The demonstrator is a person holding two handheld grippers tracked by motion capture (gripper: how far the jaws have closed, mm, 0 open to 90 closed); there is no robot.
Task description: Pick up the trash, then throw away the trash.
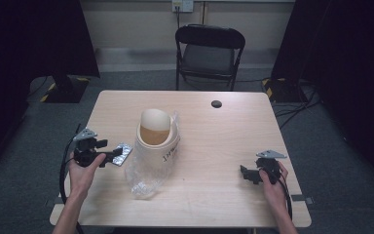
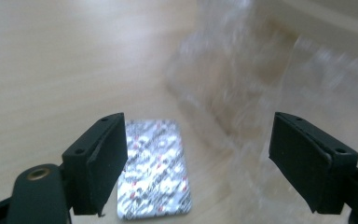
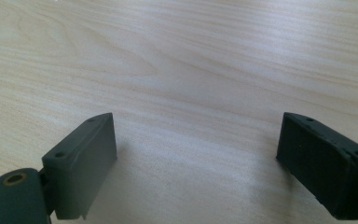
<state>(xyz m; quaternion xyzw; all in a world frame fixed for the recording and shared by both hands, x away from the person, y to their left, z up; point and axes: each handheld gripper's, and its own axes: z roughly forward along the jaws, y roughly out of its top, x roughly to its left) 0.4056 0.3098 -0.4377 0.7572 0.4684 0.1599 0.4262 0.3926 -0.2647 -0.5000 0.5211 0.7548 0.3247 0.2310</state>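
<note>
**Blister pack beside the bag, both claws wide**

The left gripper [image 1: 111, 156] hangs with jaws spread wide, holding nothing, over a silver blister pack [image 2: 154, 169] lying flat on the table [image 1: 224, 141]. The pack's long axis runs along the gripper's line of sight; its red print is too blurred to read. Just right lies a clear plastic bag [image 1: 148, 170] around a tan roll [image 1: 157, 134], with unreadable handwriting. The right gripper [image 1: 247, 174] is wide and empty.

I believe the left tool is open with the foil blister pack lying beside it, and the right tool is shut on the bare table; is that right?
Not quite: the right tool is open too. The right gripper view shows its jaws standing wide apart over the bare table, holding nothing. The rest holds: the left tool is open, with the blister pack lying by it.
</note>
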